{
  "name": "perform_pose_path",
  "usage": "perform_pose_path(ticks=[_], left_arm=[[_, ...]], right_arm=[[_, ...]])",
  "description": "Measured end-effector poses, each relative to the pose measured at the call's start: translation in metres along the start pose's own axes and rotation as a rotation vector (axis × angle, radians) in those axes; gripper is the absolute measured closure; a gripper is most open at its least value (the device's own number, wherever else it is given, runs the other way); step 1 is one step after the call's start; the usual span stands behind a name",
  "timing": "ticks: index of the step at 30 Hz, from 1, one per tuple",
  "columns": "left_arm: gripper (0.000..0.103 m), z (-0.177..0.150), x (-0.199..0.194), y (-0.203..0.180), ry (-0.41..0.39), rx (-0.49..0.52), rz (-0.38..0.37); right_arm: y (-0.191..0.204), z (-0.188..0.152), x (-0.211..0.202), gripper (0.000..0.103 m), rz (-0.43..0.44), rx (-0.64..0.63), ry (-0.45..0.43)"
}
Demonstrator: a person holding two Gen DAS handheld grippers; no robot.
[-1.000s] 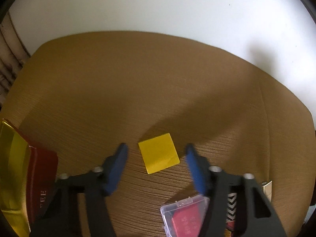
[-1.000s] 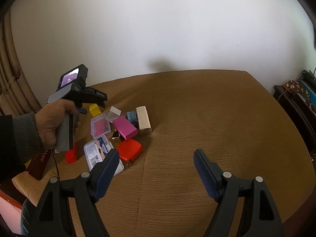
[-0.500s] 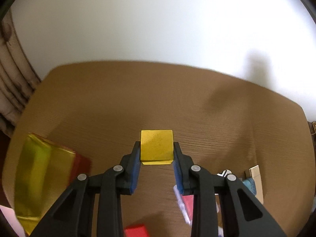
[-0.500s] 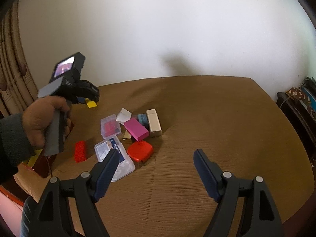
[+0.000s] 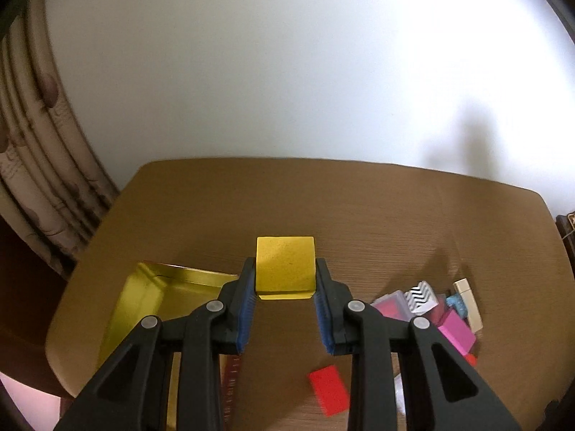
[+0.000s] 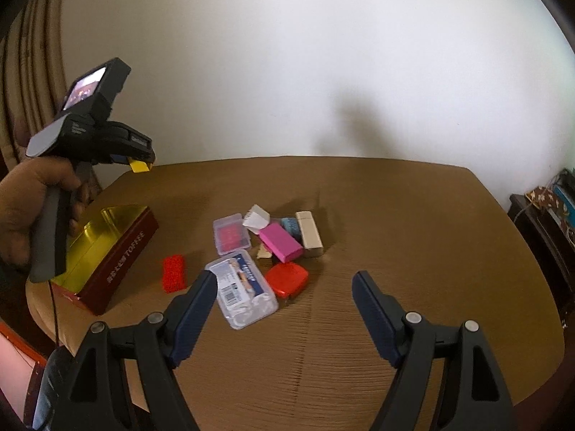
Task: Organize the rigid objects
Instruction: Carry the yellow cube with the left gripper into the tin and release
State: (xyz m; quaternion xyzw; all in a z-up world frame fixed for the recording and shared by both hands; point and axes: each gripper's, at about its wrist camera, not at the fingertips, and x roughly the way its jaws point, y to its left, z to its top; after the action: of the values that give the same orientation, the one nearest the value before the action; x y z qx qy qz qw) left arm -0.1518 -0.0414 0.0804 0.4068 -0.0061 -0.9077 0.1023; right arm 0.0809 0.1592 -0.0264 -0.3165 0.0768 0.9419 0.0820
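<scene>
The surface [image 6: 377, 215] is covered in brown ribbed material and its far edge meets a white wall. At its left edge lies an open tin [image 6: 107, 248] with a gold interior and dark red sides. Toward the centre lie a red block [image 6: 174, 273], a clear case with red contents [image 6: 231, 233], a clear labelled case [image 6: 242, 292], a red rounded case [image 6: 291, 278], a pink box [image 6: 281, 243], a beige box [image 6: 309, 234], a small blue object [image 6: 290, 226] and a white box [image 6: 256, 217].
</scene>
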Motion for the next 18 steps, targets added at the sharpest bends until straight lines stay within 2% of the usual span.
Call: perform_pose_path(ticks=[4, 8, 18], left_arm=[[0.076, 0.003, -0.019, 0.009, -0.003, -0.009, 0.016], [0.076, -0.007, -0.018, 0.030, 0.016, -0.034, 0.039], [0.076, -0.071, 0.011, 0.084, 0.121, -0.087, 0.086]], right_arm=[[0.009, -0.003, -0.003, 0.023, 0.010, -0.018, 0.009], [0.015, -0.005, -0.003, 0.023, 0.012, -0.033, 0.013], [0.013, -0.005, -0.001, 0.023, 0.009, -0.026, 0.020]])
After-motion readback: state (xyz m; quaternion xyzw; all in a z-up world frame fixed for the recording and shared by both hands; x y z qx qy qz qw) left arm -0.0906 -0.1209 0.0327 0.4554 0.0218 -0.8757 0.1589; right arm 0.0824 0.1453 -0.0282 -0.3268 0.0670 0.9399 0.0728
